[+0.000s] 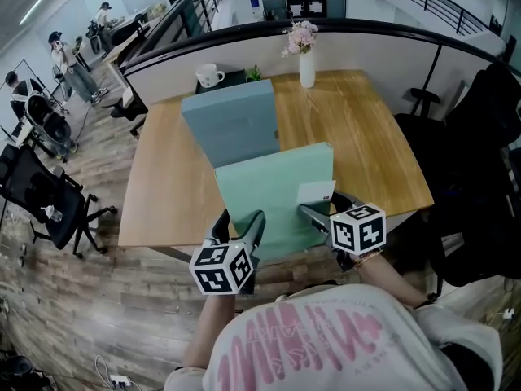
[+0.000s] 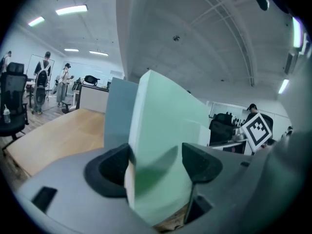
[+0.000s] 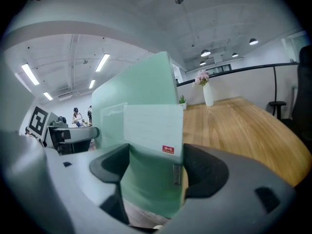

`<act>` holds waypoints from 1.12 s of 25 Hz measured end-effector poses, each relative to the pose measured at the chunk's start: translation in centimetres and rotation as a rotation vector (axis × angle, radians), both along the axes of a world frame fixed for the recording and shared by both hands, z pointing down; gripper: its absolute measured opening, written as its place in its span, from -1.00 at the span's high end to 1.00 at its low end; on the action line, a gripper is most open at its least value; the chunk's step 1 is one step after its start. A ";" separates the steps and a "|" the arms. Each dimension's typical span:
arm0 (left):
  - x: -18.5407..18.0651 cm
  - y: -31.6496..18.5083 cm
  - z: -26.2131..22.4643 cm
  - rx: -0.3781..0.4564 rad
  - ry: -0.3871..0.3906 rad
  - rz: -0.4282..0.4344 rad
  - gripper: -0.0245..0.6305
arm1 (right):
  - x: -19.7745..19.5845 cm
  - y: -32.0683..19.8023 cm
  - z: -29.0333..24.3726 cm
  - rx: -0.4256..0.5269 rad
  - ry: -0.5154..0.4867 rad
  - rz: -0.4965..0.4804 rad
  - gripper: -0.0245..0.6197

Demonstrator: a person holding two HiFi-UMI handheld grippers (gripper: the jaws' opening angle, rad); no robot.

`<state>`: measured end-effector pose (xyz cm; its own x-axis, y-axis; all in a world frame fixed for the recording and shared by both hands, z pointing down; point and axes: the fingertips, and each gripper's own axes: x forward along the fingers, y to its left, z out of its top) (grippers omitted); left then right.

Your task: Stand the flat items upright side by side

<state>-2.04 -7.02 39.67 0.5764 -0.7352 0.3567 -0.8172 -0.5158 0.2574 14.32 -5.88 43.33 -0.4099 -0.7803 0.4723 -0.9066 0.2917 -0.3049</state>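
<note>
At centre frame, the left gripper (image 1: 242, 228) and right gripper (image 1: 316, 215), jaws wide, clamp the lower corners of the mint-green flat cardboard box (image 1: 275, 187), steadying it upright beside the standing grey-blue flat box (image 1: 232, 122).

Wooden table (image 1: 163, 186) bears a blue box (image 1: 232, 125) and flower vase (image 1: 306, 68).

A pale grey top (image 1: 342, 344) with pink lettering is being worn. Grey shells and dark pads (image 2: 111, 168) are being shown by the left gripper (image 1: 242, 218) and right gripper (image 1: 326, 208), each being topped by a black-and-white marker cube (image 1: 221, 269).
</note>
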 end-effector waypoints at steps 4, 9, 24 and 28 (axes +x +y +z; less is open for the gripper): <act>-3.6 -0.7 0.3 0.005 -0.012 -0.018 -0.10 | -3.6 -1.0 0.1 -0.001 0.000 -0.014 -0.17; -6.3 -1.4 0.3 0.002 0.004 -0.029 -0.10 | -6.2 -1.8 0.0 0.003 0.013 -0.015 -0.17; -6.9 -5.3 -0.1 0.025 0.034 0.006 -0.09 | -6.7 -4.4 -0.6 0.011 0.003 0.052 -0.16; -6.4 -7.2 -0.5 0.041 0.032 0.013 -0.09 | -6.2 -6.5 -1.0 0.028 0.012 0.070 -0.16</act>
